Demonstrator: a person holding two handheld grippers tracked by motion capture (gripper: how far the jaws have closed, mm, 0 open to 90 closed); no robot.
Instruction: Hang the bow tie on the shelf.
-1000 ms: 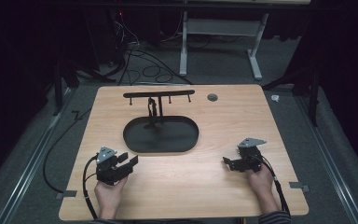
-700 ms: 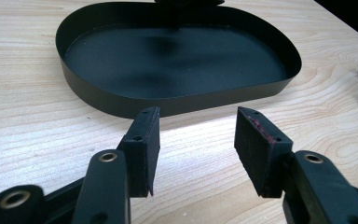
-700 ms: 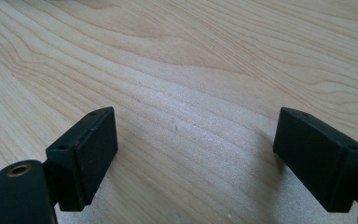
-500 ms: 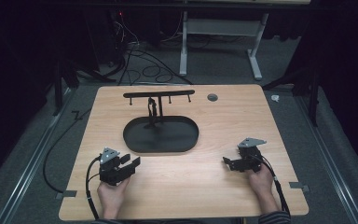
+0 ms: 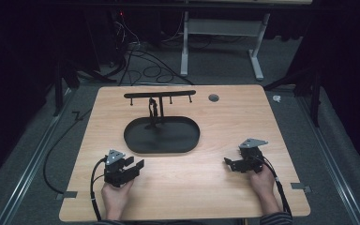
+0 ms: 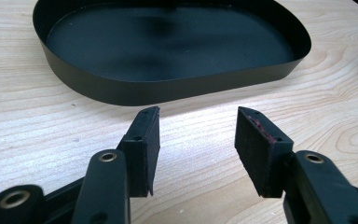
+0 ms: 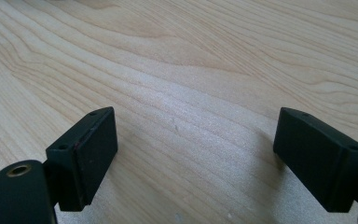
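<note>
High view: left gripper (image 5: 138, 165), fingers (image 6: 142, 140) spread and empty, aims at the near wall of the black oval metal tray (image 5: 136, 143) mid-bench, apparently staged for a rim grasp, while the right gripper (image 5: 228, 162), likewise released, idles on bare wooden bench (image 5: 192, 183).

No readable text, label or number anywhere — not on any surface.
</note>
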